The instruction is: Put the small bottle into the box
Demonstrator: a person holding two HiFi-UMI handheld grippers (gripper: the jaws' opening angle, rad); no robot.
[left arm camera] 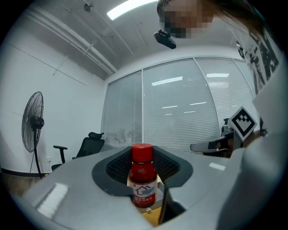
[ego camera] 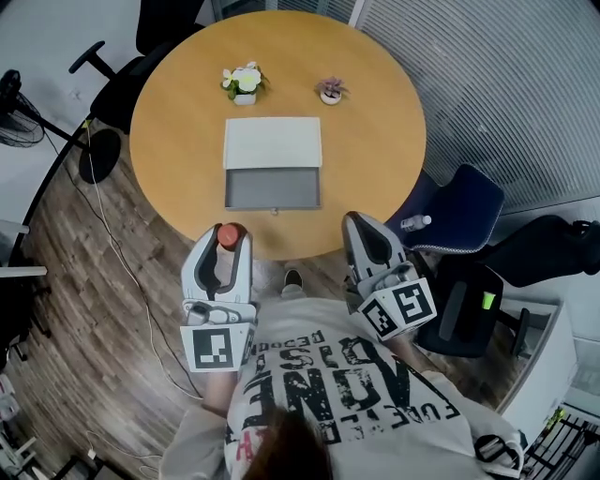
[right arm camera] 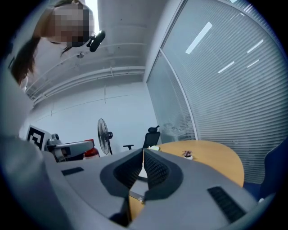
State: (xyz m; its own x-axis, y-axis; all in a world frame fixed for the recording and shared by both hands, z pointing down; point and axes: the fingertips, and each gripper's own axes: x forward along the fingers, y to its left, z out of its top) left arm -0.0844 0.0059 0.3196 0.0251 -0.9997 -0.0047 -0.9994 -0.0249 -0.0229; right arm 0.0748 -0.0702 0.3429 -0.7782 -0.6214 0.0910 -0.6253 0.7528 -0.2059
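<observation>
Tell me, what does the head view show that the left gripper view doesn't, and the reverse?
Only the head view looks down into the open grey box with its white lid at the far side, and shows the white-flowered potted plant and the purple potted plant. Only the left gripper view shows the ceiling strip light and the white label on the small red-capped bottle. Both show that bottle clamped in the left gripper, and the right gripper with its marker cube.

I see a white-flowered pot plant (ego camera: pixel 245 82) and a purple one (ego camera: pixel 331 90) on the round wooden table (ego camera: pixel 178 141), blue chair (ego camera: pixel 469 211) alongside.
</observation>
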